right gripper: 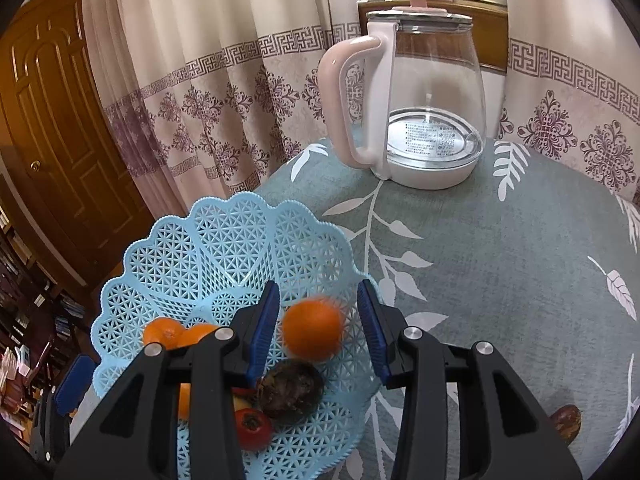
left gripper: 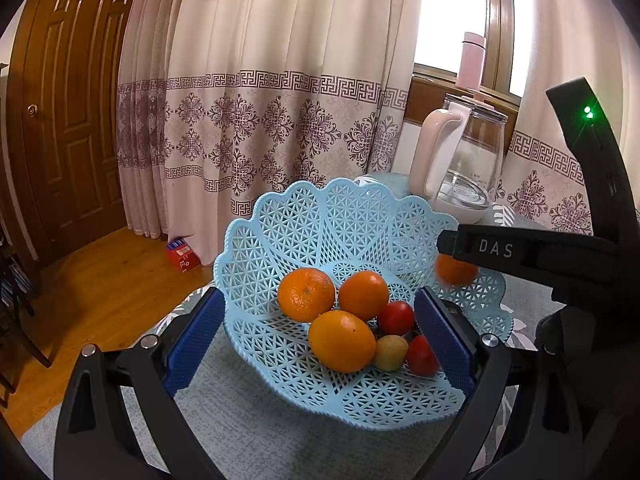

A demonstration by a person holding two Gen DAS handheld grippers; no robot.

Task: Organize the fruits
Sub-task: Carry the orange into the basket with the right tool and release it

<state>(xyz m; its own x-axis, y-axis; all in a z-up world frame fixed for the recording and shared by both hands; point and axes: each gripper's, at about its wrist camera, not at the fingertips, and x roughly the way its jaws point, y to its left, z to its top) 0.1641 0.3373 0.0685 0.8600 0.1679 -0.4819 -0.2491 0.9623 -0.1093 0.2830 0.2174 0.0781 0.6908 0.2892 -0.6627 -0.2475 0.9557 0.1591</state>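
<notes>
- Patterned curtains [left gripper: 248, 120] and a brown door [left gripper: 68, 92] stand behind your table, which is covered by a grey-green cloth with white leaves [right gripper: 500, 264].
- Your blue lattice basket [left gripper: 280, 232] sits on that cloth, near its edge, and it holds the fruit.
- From the left wrist you see three oranges [left gripper: 306, 294] packed together in the basket's middle, with two small red fruits [left gripper: 396, 317] and one yellowish fruit [left gripper: 391, 353] just beside them.
- A fourth orange [right gripper: 313, 330] shows blurred in the right wrist view, between the blue pads of your right gripper [right gripper: 318, 328]; the pads stand apart on either side and do not touch it. Whether it rests on the basket or is in the air, you cannot tell.
- Only the right wrist view shows a dark, wrinkled round fruit [right gripper: 290, 390] low in the basket, and another brown one [right gripper: 568, 420] on the cloth at the right edge.
- Your left gripper [left gripper: 320, 340] has its pads wide apart, one on each side of the basket's near part, holding nothing.
- Beyond the basket stands a glass kettle with a pink handle [right gripper: 424, 100], well apart from the fruit.
- Only the left view shows the wooden floor with a red box [left gripper: 183, 254] by the curtain.
</notes>
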